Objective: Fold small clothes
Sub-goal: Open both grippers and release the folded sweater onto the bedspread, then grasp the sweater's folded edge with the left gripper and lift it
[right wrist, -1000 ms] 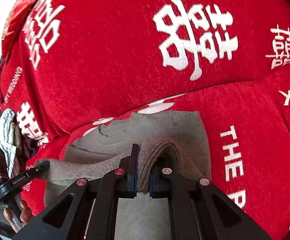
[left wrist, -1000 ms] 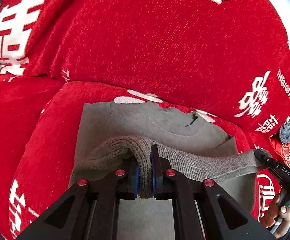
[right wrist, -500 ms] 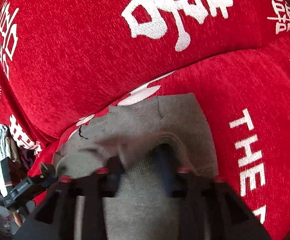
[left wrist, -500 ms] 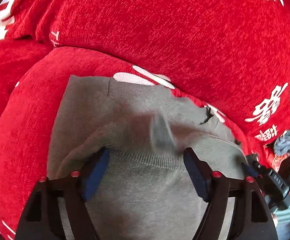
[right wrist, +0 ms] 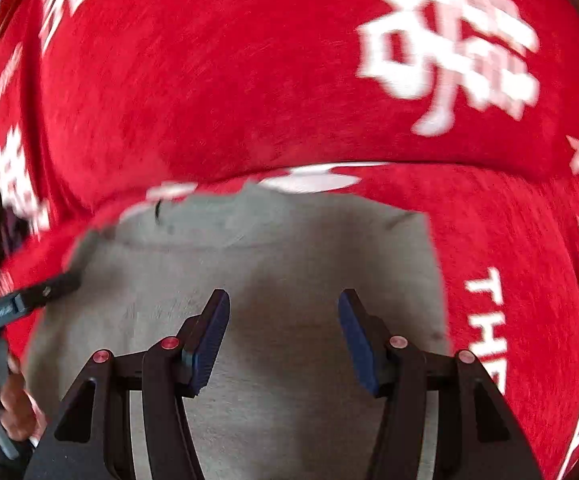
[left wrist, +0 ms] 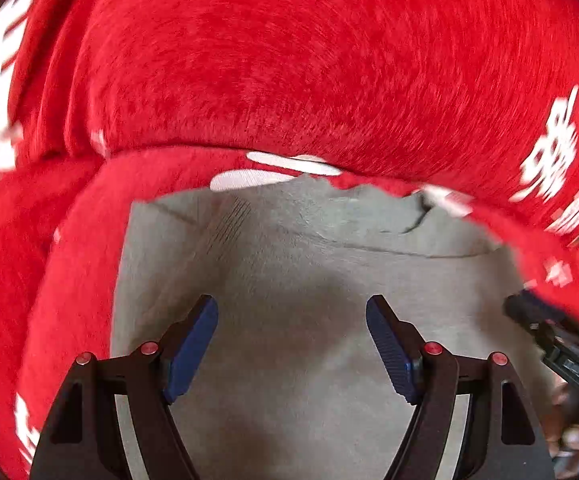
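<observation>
The grey knitted garment (left wrist: 309, 280) is seen lying flat on the red, white-lettered sofa cover (left wrist: 289, 80). The jaws of the left gripper (left wrist: 291, 320) and right gripper (right wrist: 283, 312) have just been opened; both are spread, with nothing pinched.

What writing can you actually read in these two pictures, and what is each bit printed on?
"THE" in white, on the red sofa cover, right wrist view, right of the grey garment.
"X" at that view's right edge, same cover; anything after it is cut off.
Large white Chinese characters on the cover: too blurred to read in either view.
Small print on the left gripper seen from the right wrist view: too blurred to read.
Nothing is printed on the garment.
</observation>
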`<state>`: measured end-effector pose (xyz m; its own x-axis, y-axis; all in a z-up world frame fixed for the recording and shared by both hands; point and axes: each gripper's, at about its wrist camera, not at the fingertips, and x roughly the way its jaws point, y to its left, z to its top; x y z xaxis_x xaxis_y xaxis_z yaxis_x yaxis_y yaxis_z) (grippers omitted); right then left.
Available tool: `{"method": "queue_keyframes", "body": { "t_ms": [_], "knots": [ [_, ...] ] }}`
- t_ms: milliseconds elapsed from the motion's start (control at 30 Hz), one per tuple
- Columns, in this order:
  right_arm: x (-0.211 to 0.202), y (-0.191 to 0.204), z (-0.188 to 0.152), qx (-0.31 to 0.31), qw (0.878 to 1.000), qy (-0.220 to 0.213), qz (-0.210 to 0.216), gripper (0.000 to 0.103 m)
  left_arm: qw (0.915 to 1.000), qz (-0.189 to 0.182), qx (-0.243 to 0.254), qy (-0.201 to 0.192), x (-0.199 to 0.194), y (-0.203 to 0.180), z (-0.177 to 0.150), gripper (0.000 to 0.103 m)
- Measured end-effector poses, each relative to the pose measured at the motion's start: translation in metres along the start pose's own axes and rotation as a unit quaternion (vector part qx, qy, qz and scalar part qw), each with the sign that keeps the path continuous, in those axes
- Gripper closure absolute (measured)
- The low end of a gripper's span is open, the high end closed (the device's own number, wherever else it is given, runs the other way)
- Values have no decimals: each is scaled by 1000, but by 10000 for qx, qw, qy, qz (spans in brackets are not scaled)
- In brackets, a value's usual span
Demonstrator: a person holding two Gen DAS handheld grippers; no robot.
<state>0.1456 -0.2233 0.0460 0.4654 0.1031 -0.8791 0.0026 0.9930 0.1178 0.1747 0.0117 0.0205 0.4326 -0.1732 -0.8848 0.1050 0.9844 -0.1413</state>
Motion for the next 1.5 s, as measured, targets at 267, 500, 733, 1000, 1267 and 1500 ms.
{"method": "queue_keyframes", "body": {
  "t_ms": [267,500,733,1000,1267,1500],
  "knots": [
    [30,-41,3,483,9985,68,-258,43,9990,431,145,40,36,16,12,25],
    [6,-34,-3,381,9977,-120,-545,43,9940,1022,366,-100,22,0,10,25],
    [-36,23,-63,-375,9987,-319,-162,42,9931,678,714,-633,-39,-33,-71,25],
    [-58,-26,-91,105,9988,-301,-382,42,9947,872,307,-461,-47,8,-95,18],
    [-96,27,-135,-73,9981,-595,-129,42,9960,620,12,-650,-81,-2,-140,18],
    [-91,27,-166,-204,9978,-537,-335,42,9948,851,-28,-563,-73,15,-167,18]
  ]
}}
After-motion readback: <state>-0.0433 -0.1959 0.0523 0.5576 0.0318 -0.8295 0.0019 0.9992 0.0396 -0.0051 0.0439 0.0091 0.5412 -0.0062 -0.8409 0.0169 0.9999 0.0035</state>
